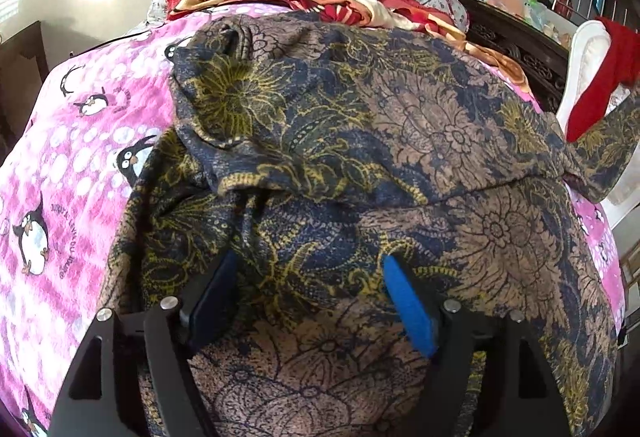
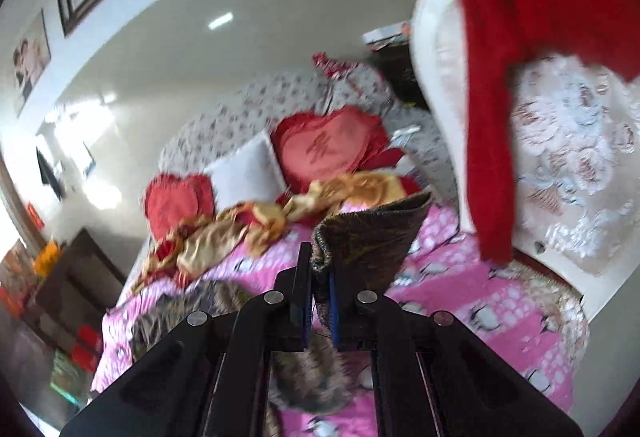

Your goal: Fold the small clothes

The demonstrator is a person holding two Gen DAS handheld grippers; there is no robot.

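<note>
A brown, navy and yellow floral garment (image 1: 360,141) lies spread and rumpled over the pink penguin bedspread (image 1: 72,141). My left gripper (image 1: 308,269) is open just above the garment, its blue pads (image 1: 408,305) apart on either side of a stretch of cloth, gripping nothing. My right gripper (image 2: 318,273) is shut on a corner of the same floral garment (image 2: 368,233) and holds it lifted above the bed; the rest of it trails down beneath the gripper (image 2: 188,313).
Red heart cushions (image 2: 332,145), a white pillow (image 2: 244,169) and a rumpled gold-red cloth (image 2: 224,229) lie at the head of the bed. A red garment (image 2: 520,37) hangs over a white chair back at right. Dark wooden furniture (image 1: 516,41) stands beside the bed.
</note>
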